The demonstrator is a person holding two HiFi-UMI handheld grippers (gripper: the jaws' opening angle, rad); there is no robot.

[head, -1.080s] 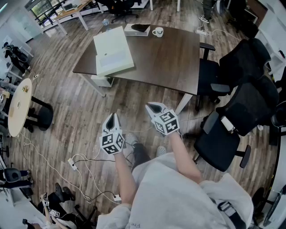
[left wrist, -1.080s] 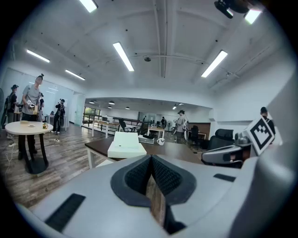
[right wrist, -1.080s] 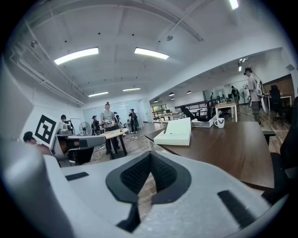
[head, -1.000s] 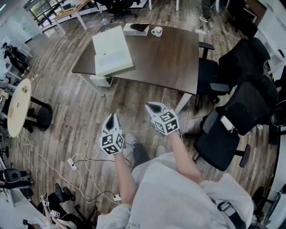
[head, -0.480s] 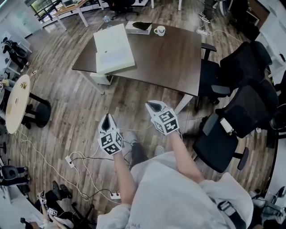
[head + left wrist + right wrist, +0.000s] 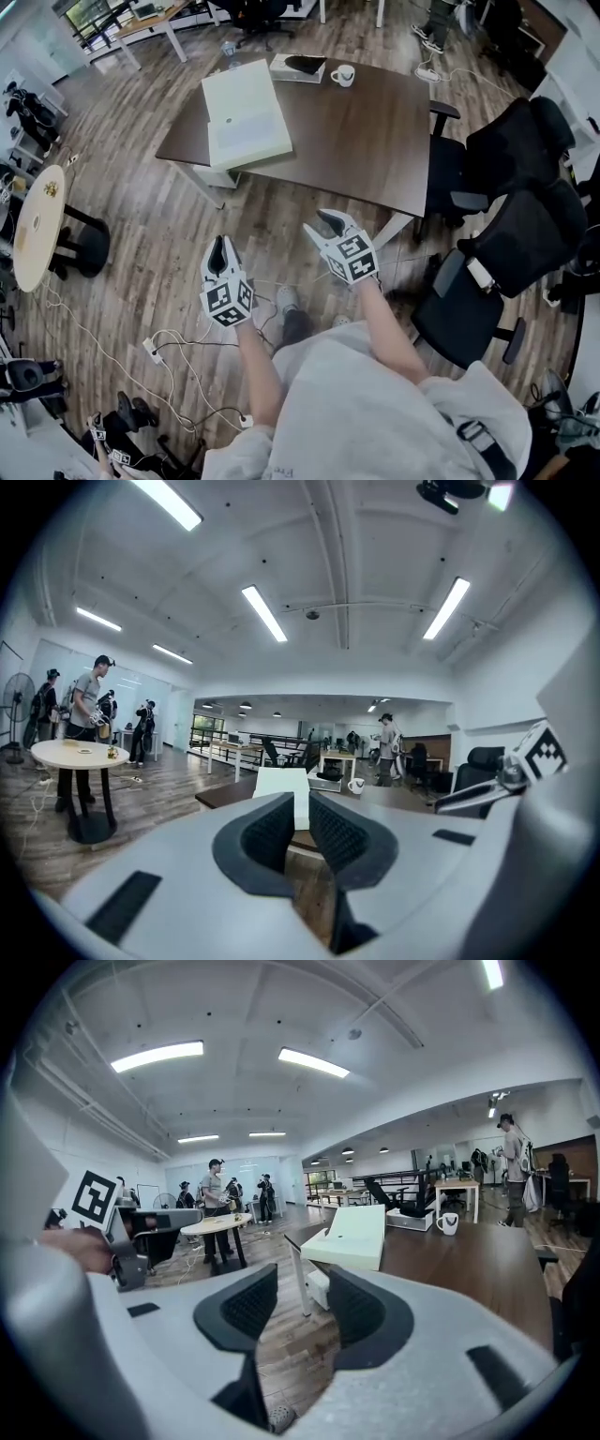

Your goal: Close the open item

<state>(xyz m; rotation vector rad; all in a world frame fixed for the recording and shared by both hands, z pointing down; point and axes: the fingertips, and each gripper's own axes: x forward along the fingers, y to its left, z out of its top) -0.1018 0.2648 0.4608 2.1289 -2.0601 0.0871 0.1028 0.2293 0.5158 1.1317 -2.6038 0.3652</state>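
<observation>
The open item is a flat white box point(image 6: 246, 112) with its lid raised, lying at the left end of a dark brown table point(image 6: 356, 141). It also shows ahead as the white box point(image 6: 281, 785) in the left gripper view and the white box point(image 6: 356, 1237) in the right gripper view. Both grippers hang over the wooden floor, well short of the table. My left gripper point(image 6: 219, 246) has its pads almost together, the left gripper point(image 6: 300, 803) holding nothing. My right gripper point(image 6: 333, 223) has just been opening; the right gripper point(image 6: 303, 1283) has a clear gap between its pads and nothing in it.
A white mug point(image 6: 343, 75) and a black object on a grey box point(image 6: 298, 66) sit at the table's far edge. Black office chairs point(image 6: 511, 187) crowd the right side. A round table point(image 6: 33, 225) stands at the left. Cables point(image 6: 178, 337) trail on the floor.
The right gripper's jaws have spread apart. Both grippers have shifted slightly forward over the floor, and the table sits a little lower and nearer in the head view.
</observation>
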